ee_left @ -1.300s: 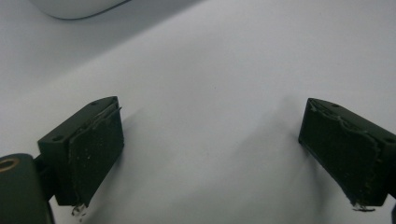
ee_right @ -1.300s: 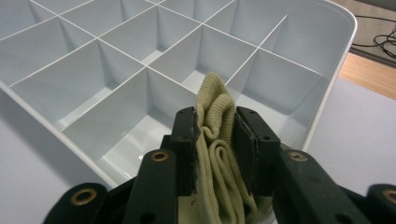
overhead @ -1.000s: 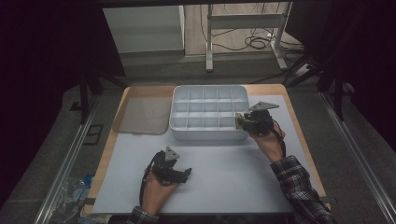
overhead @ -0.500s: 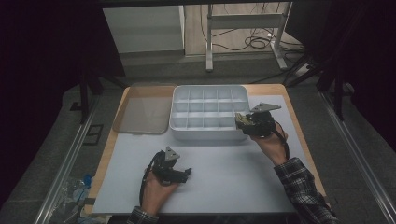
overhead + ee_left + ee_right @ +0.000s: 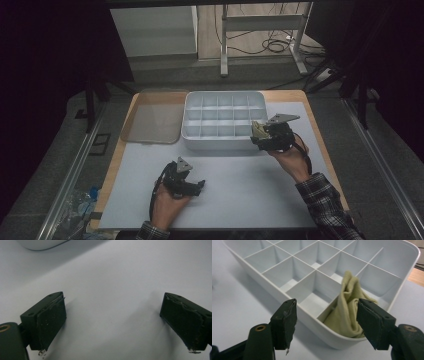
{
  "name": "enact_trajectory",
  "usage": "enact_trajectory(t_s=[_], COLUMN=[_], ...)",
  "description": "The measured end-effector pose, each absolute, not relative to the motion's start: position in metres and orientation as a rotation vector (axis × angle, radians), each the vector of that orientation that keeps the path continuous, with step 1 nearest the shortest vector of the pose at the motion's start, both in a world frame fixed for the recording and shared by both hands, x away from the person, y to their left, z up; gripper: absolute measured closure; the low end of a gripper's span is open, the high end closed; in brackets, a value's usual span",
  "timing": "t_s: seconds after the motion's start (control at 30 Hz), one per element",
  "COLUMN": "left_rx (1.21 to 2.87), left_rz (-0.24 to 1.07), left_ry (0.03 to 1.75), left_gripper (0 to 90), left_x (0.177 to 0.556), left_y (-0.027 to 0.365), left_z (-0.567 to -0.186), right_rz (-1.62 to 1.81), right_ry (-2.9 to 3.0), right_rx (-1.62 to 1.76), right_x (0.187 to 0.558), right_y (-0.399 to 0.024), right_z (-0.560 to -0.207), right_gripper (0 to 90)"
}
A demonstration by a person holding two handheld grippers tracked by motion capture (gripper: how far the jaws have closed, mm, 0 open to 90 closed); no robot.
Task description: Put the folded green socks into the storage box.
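Observation:
A white divided tray point(image 5: 225, 95) stands at the middle back of the mat. A folded yellow-green cloth point(image 5: 344, 312) stands in its near right corner compartment, also visible from above as the cloth point(image 5: 258, 129). My right gripper point(image 5: 259, 136) hovers at that corner. In the right gripper view the right gripper point(image 5: 328, 312) straddles the tray wall point(image 5: 312, 317); its jaws have just been opening, the cloth lies loose between them close to one pad, and they are open. My left gripper point(image 5: 199, 186) rests low on the mat, and the left gripper point(image 5: 112, 322) is open with nothing between its pads.
A translucent lid point(image 5: 150, 122) lies flat left of the tray. The white mat point(image 5: 240, 190) covers a wooden table whose edge point(image 5: 312, 120) runs along the right. Beyond the table are metal frame legs and cables on the floor.
The right hand has shifted slightly at the tray's near right corner. The left hand has stayed where it was.

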State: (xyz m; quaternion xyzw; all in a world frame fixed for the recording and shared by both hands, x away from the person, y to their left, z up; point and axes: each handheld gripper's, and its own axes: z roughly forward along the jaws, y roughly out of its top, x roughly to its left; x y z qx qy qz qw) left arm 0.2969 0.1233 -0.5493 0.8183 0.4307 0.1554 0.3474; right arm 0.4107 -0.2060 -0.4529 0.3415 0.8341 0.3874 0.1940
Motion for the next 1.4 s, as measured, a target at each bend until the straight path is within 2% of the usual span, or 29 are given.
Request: enact_trajectory(t_s=[0.4,0.93,1.4], left_rx=[2.123,2.12,2.118], left_rz=[0.406,0.407,0.405], left_ry=[1.116,1.118,1.12], left_gripper=[6.4,6.4,6.4], left_x=[0.297,0.297,0.297], left_y=[0.123,0.123,0.123], left_z=[-0.549,-0.549,-0.549], right_rz=[1.078,1.087,1.062], right_ry=[2.4,2.423,2.438], right_rx=[0.943,0.902,0.874], right_x=[0.396,0.367,0.342], right_y=[-0.205,-0.216,-0.22], right_z=[-0.453,-0.455,-0.464], right_gripper=[23.6,18.8,9.6])
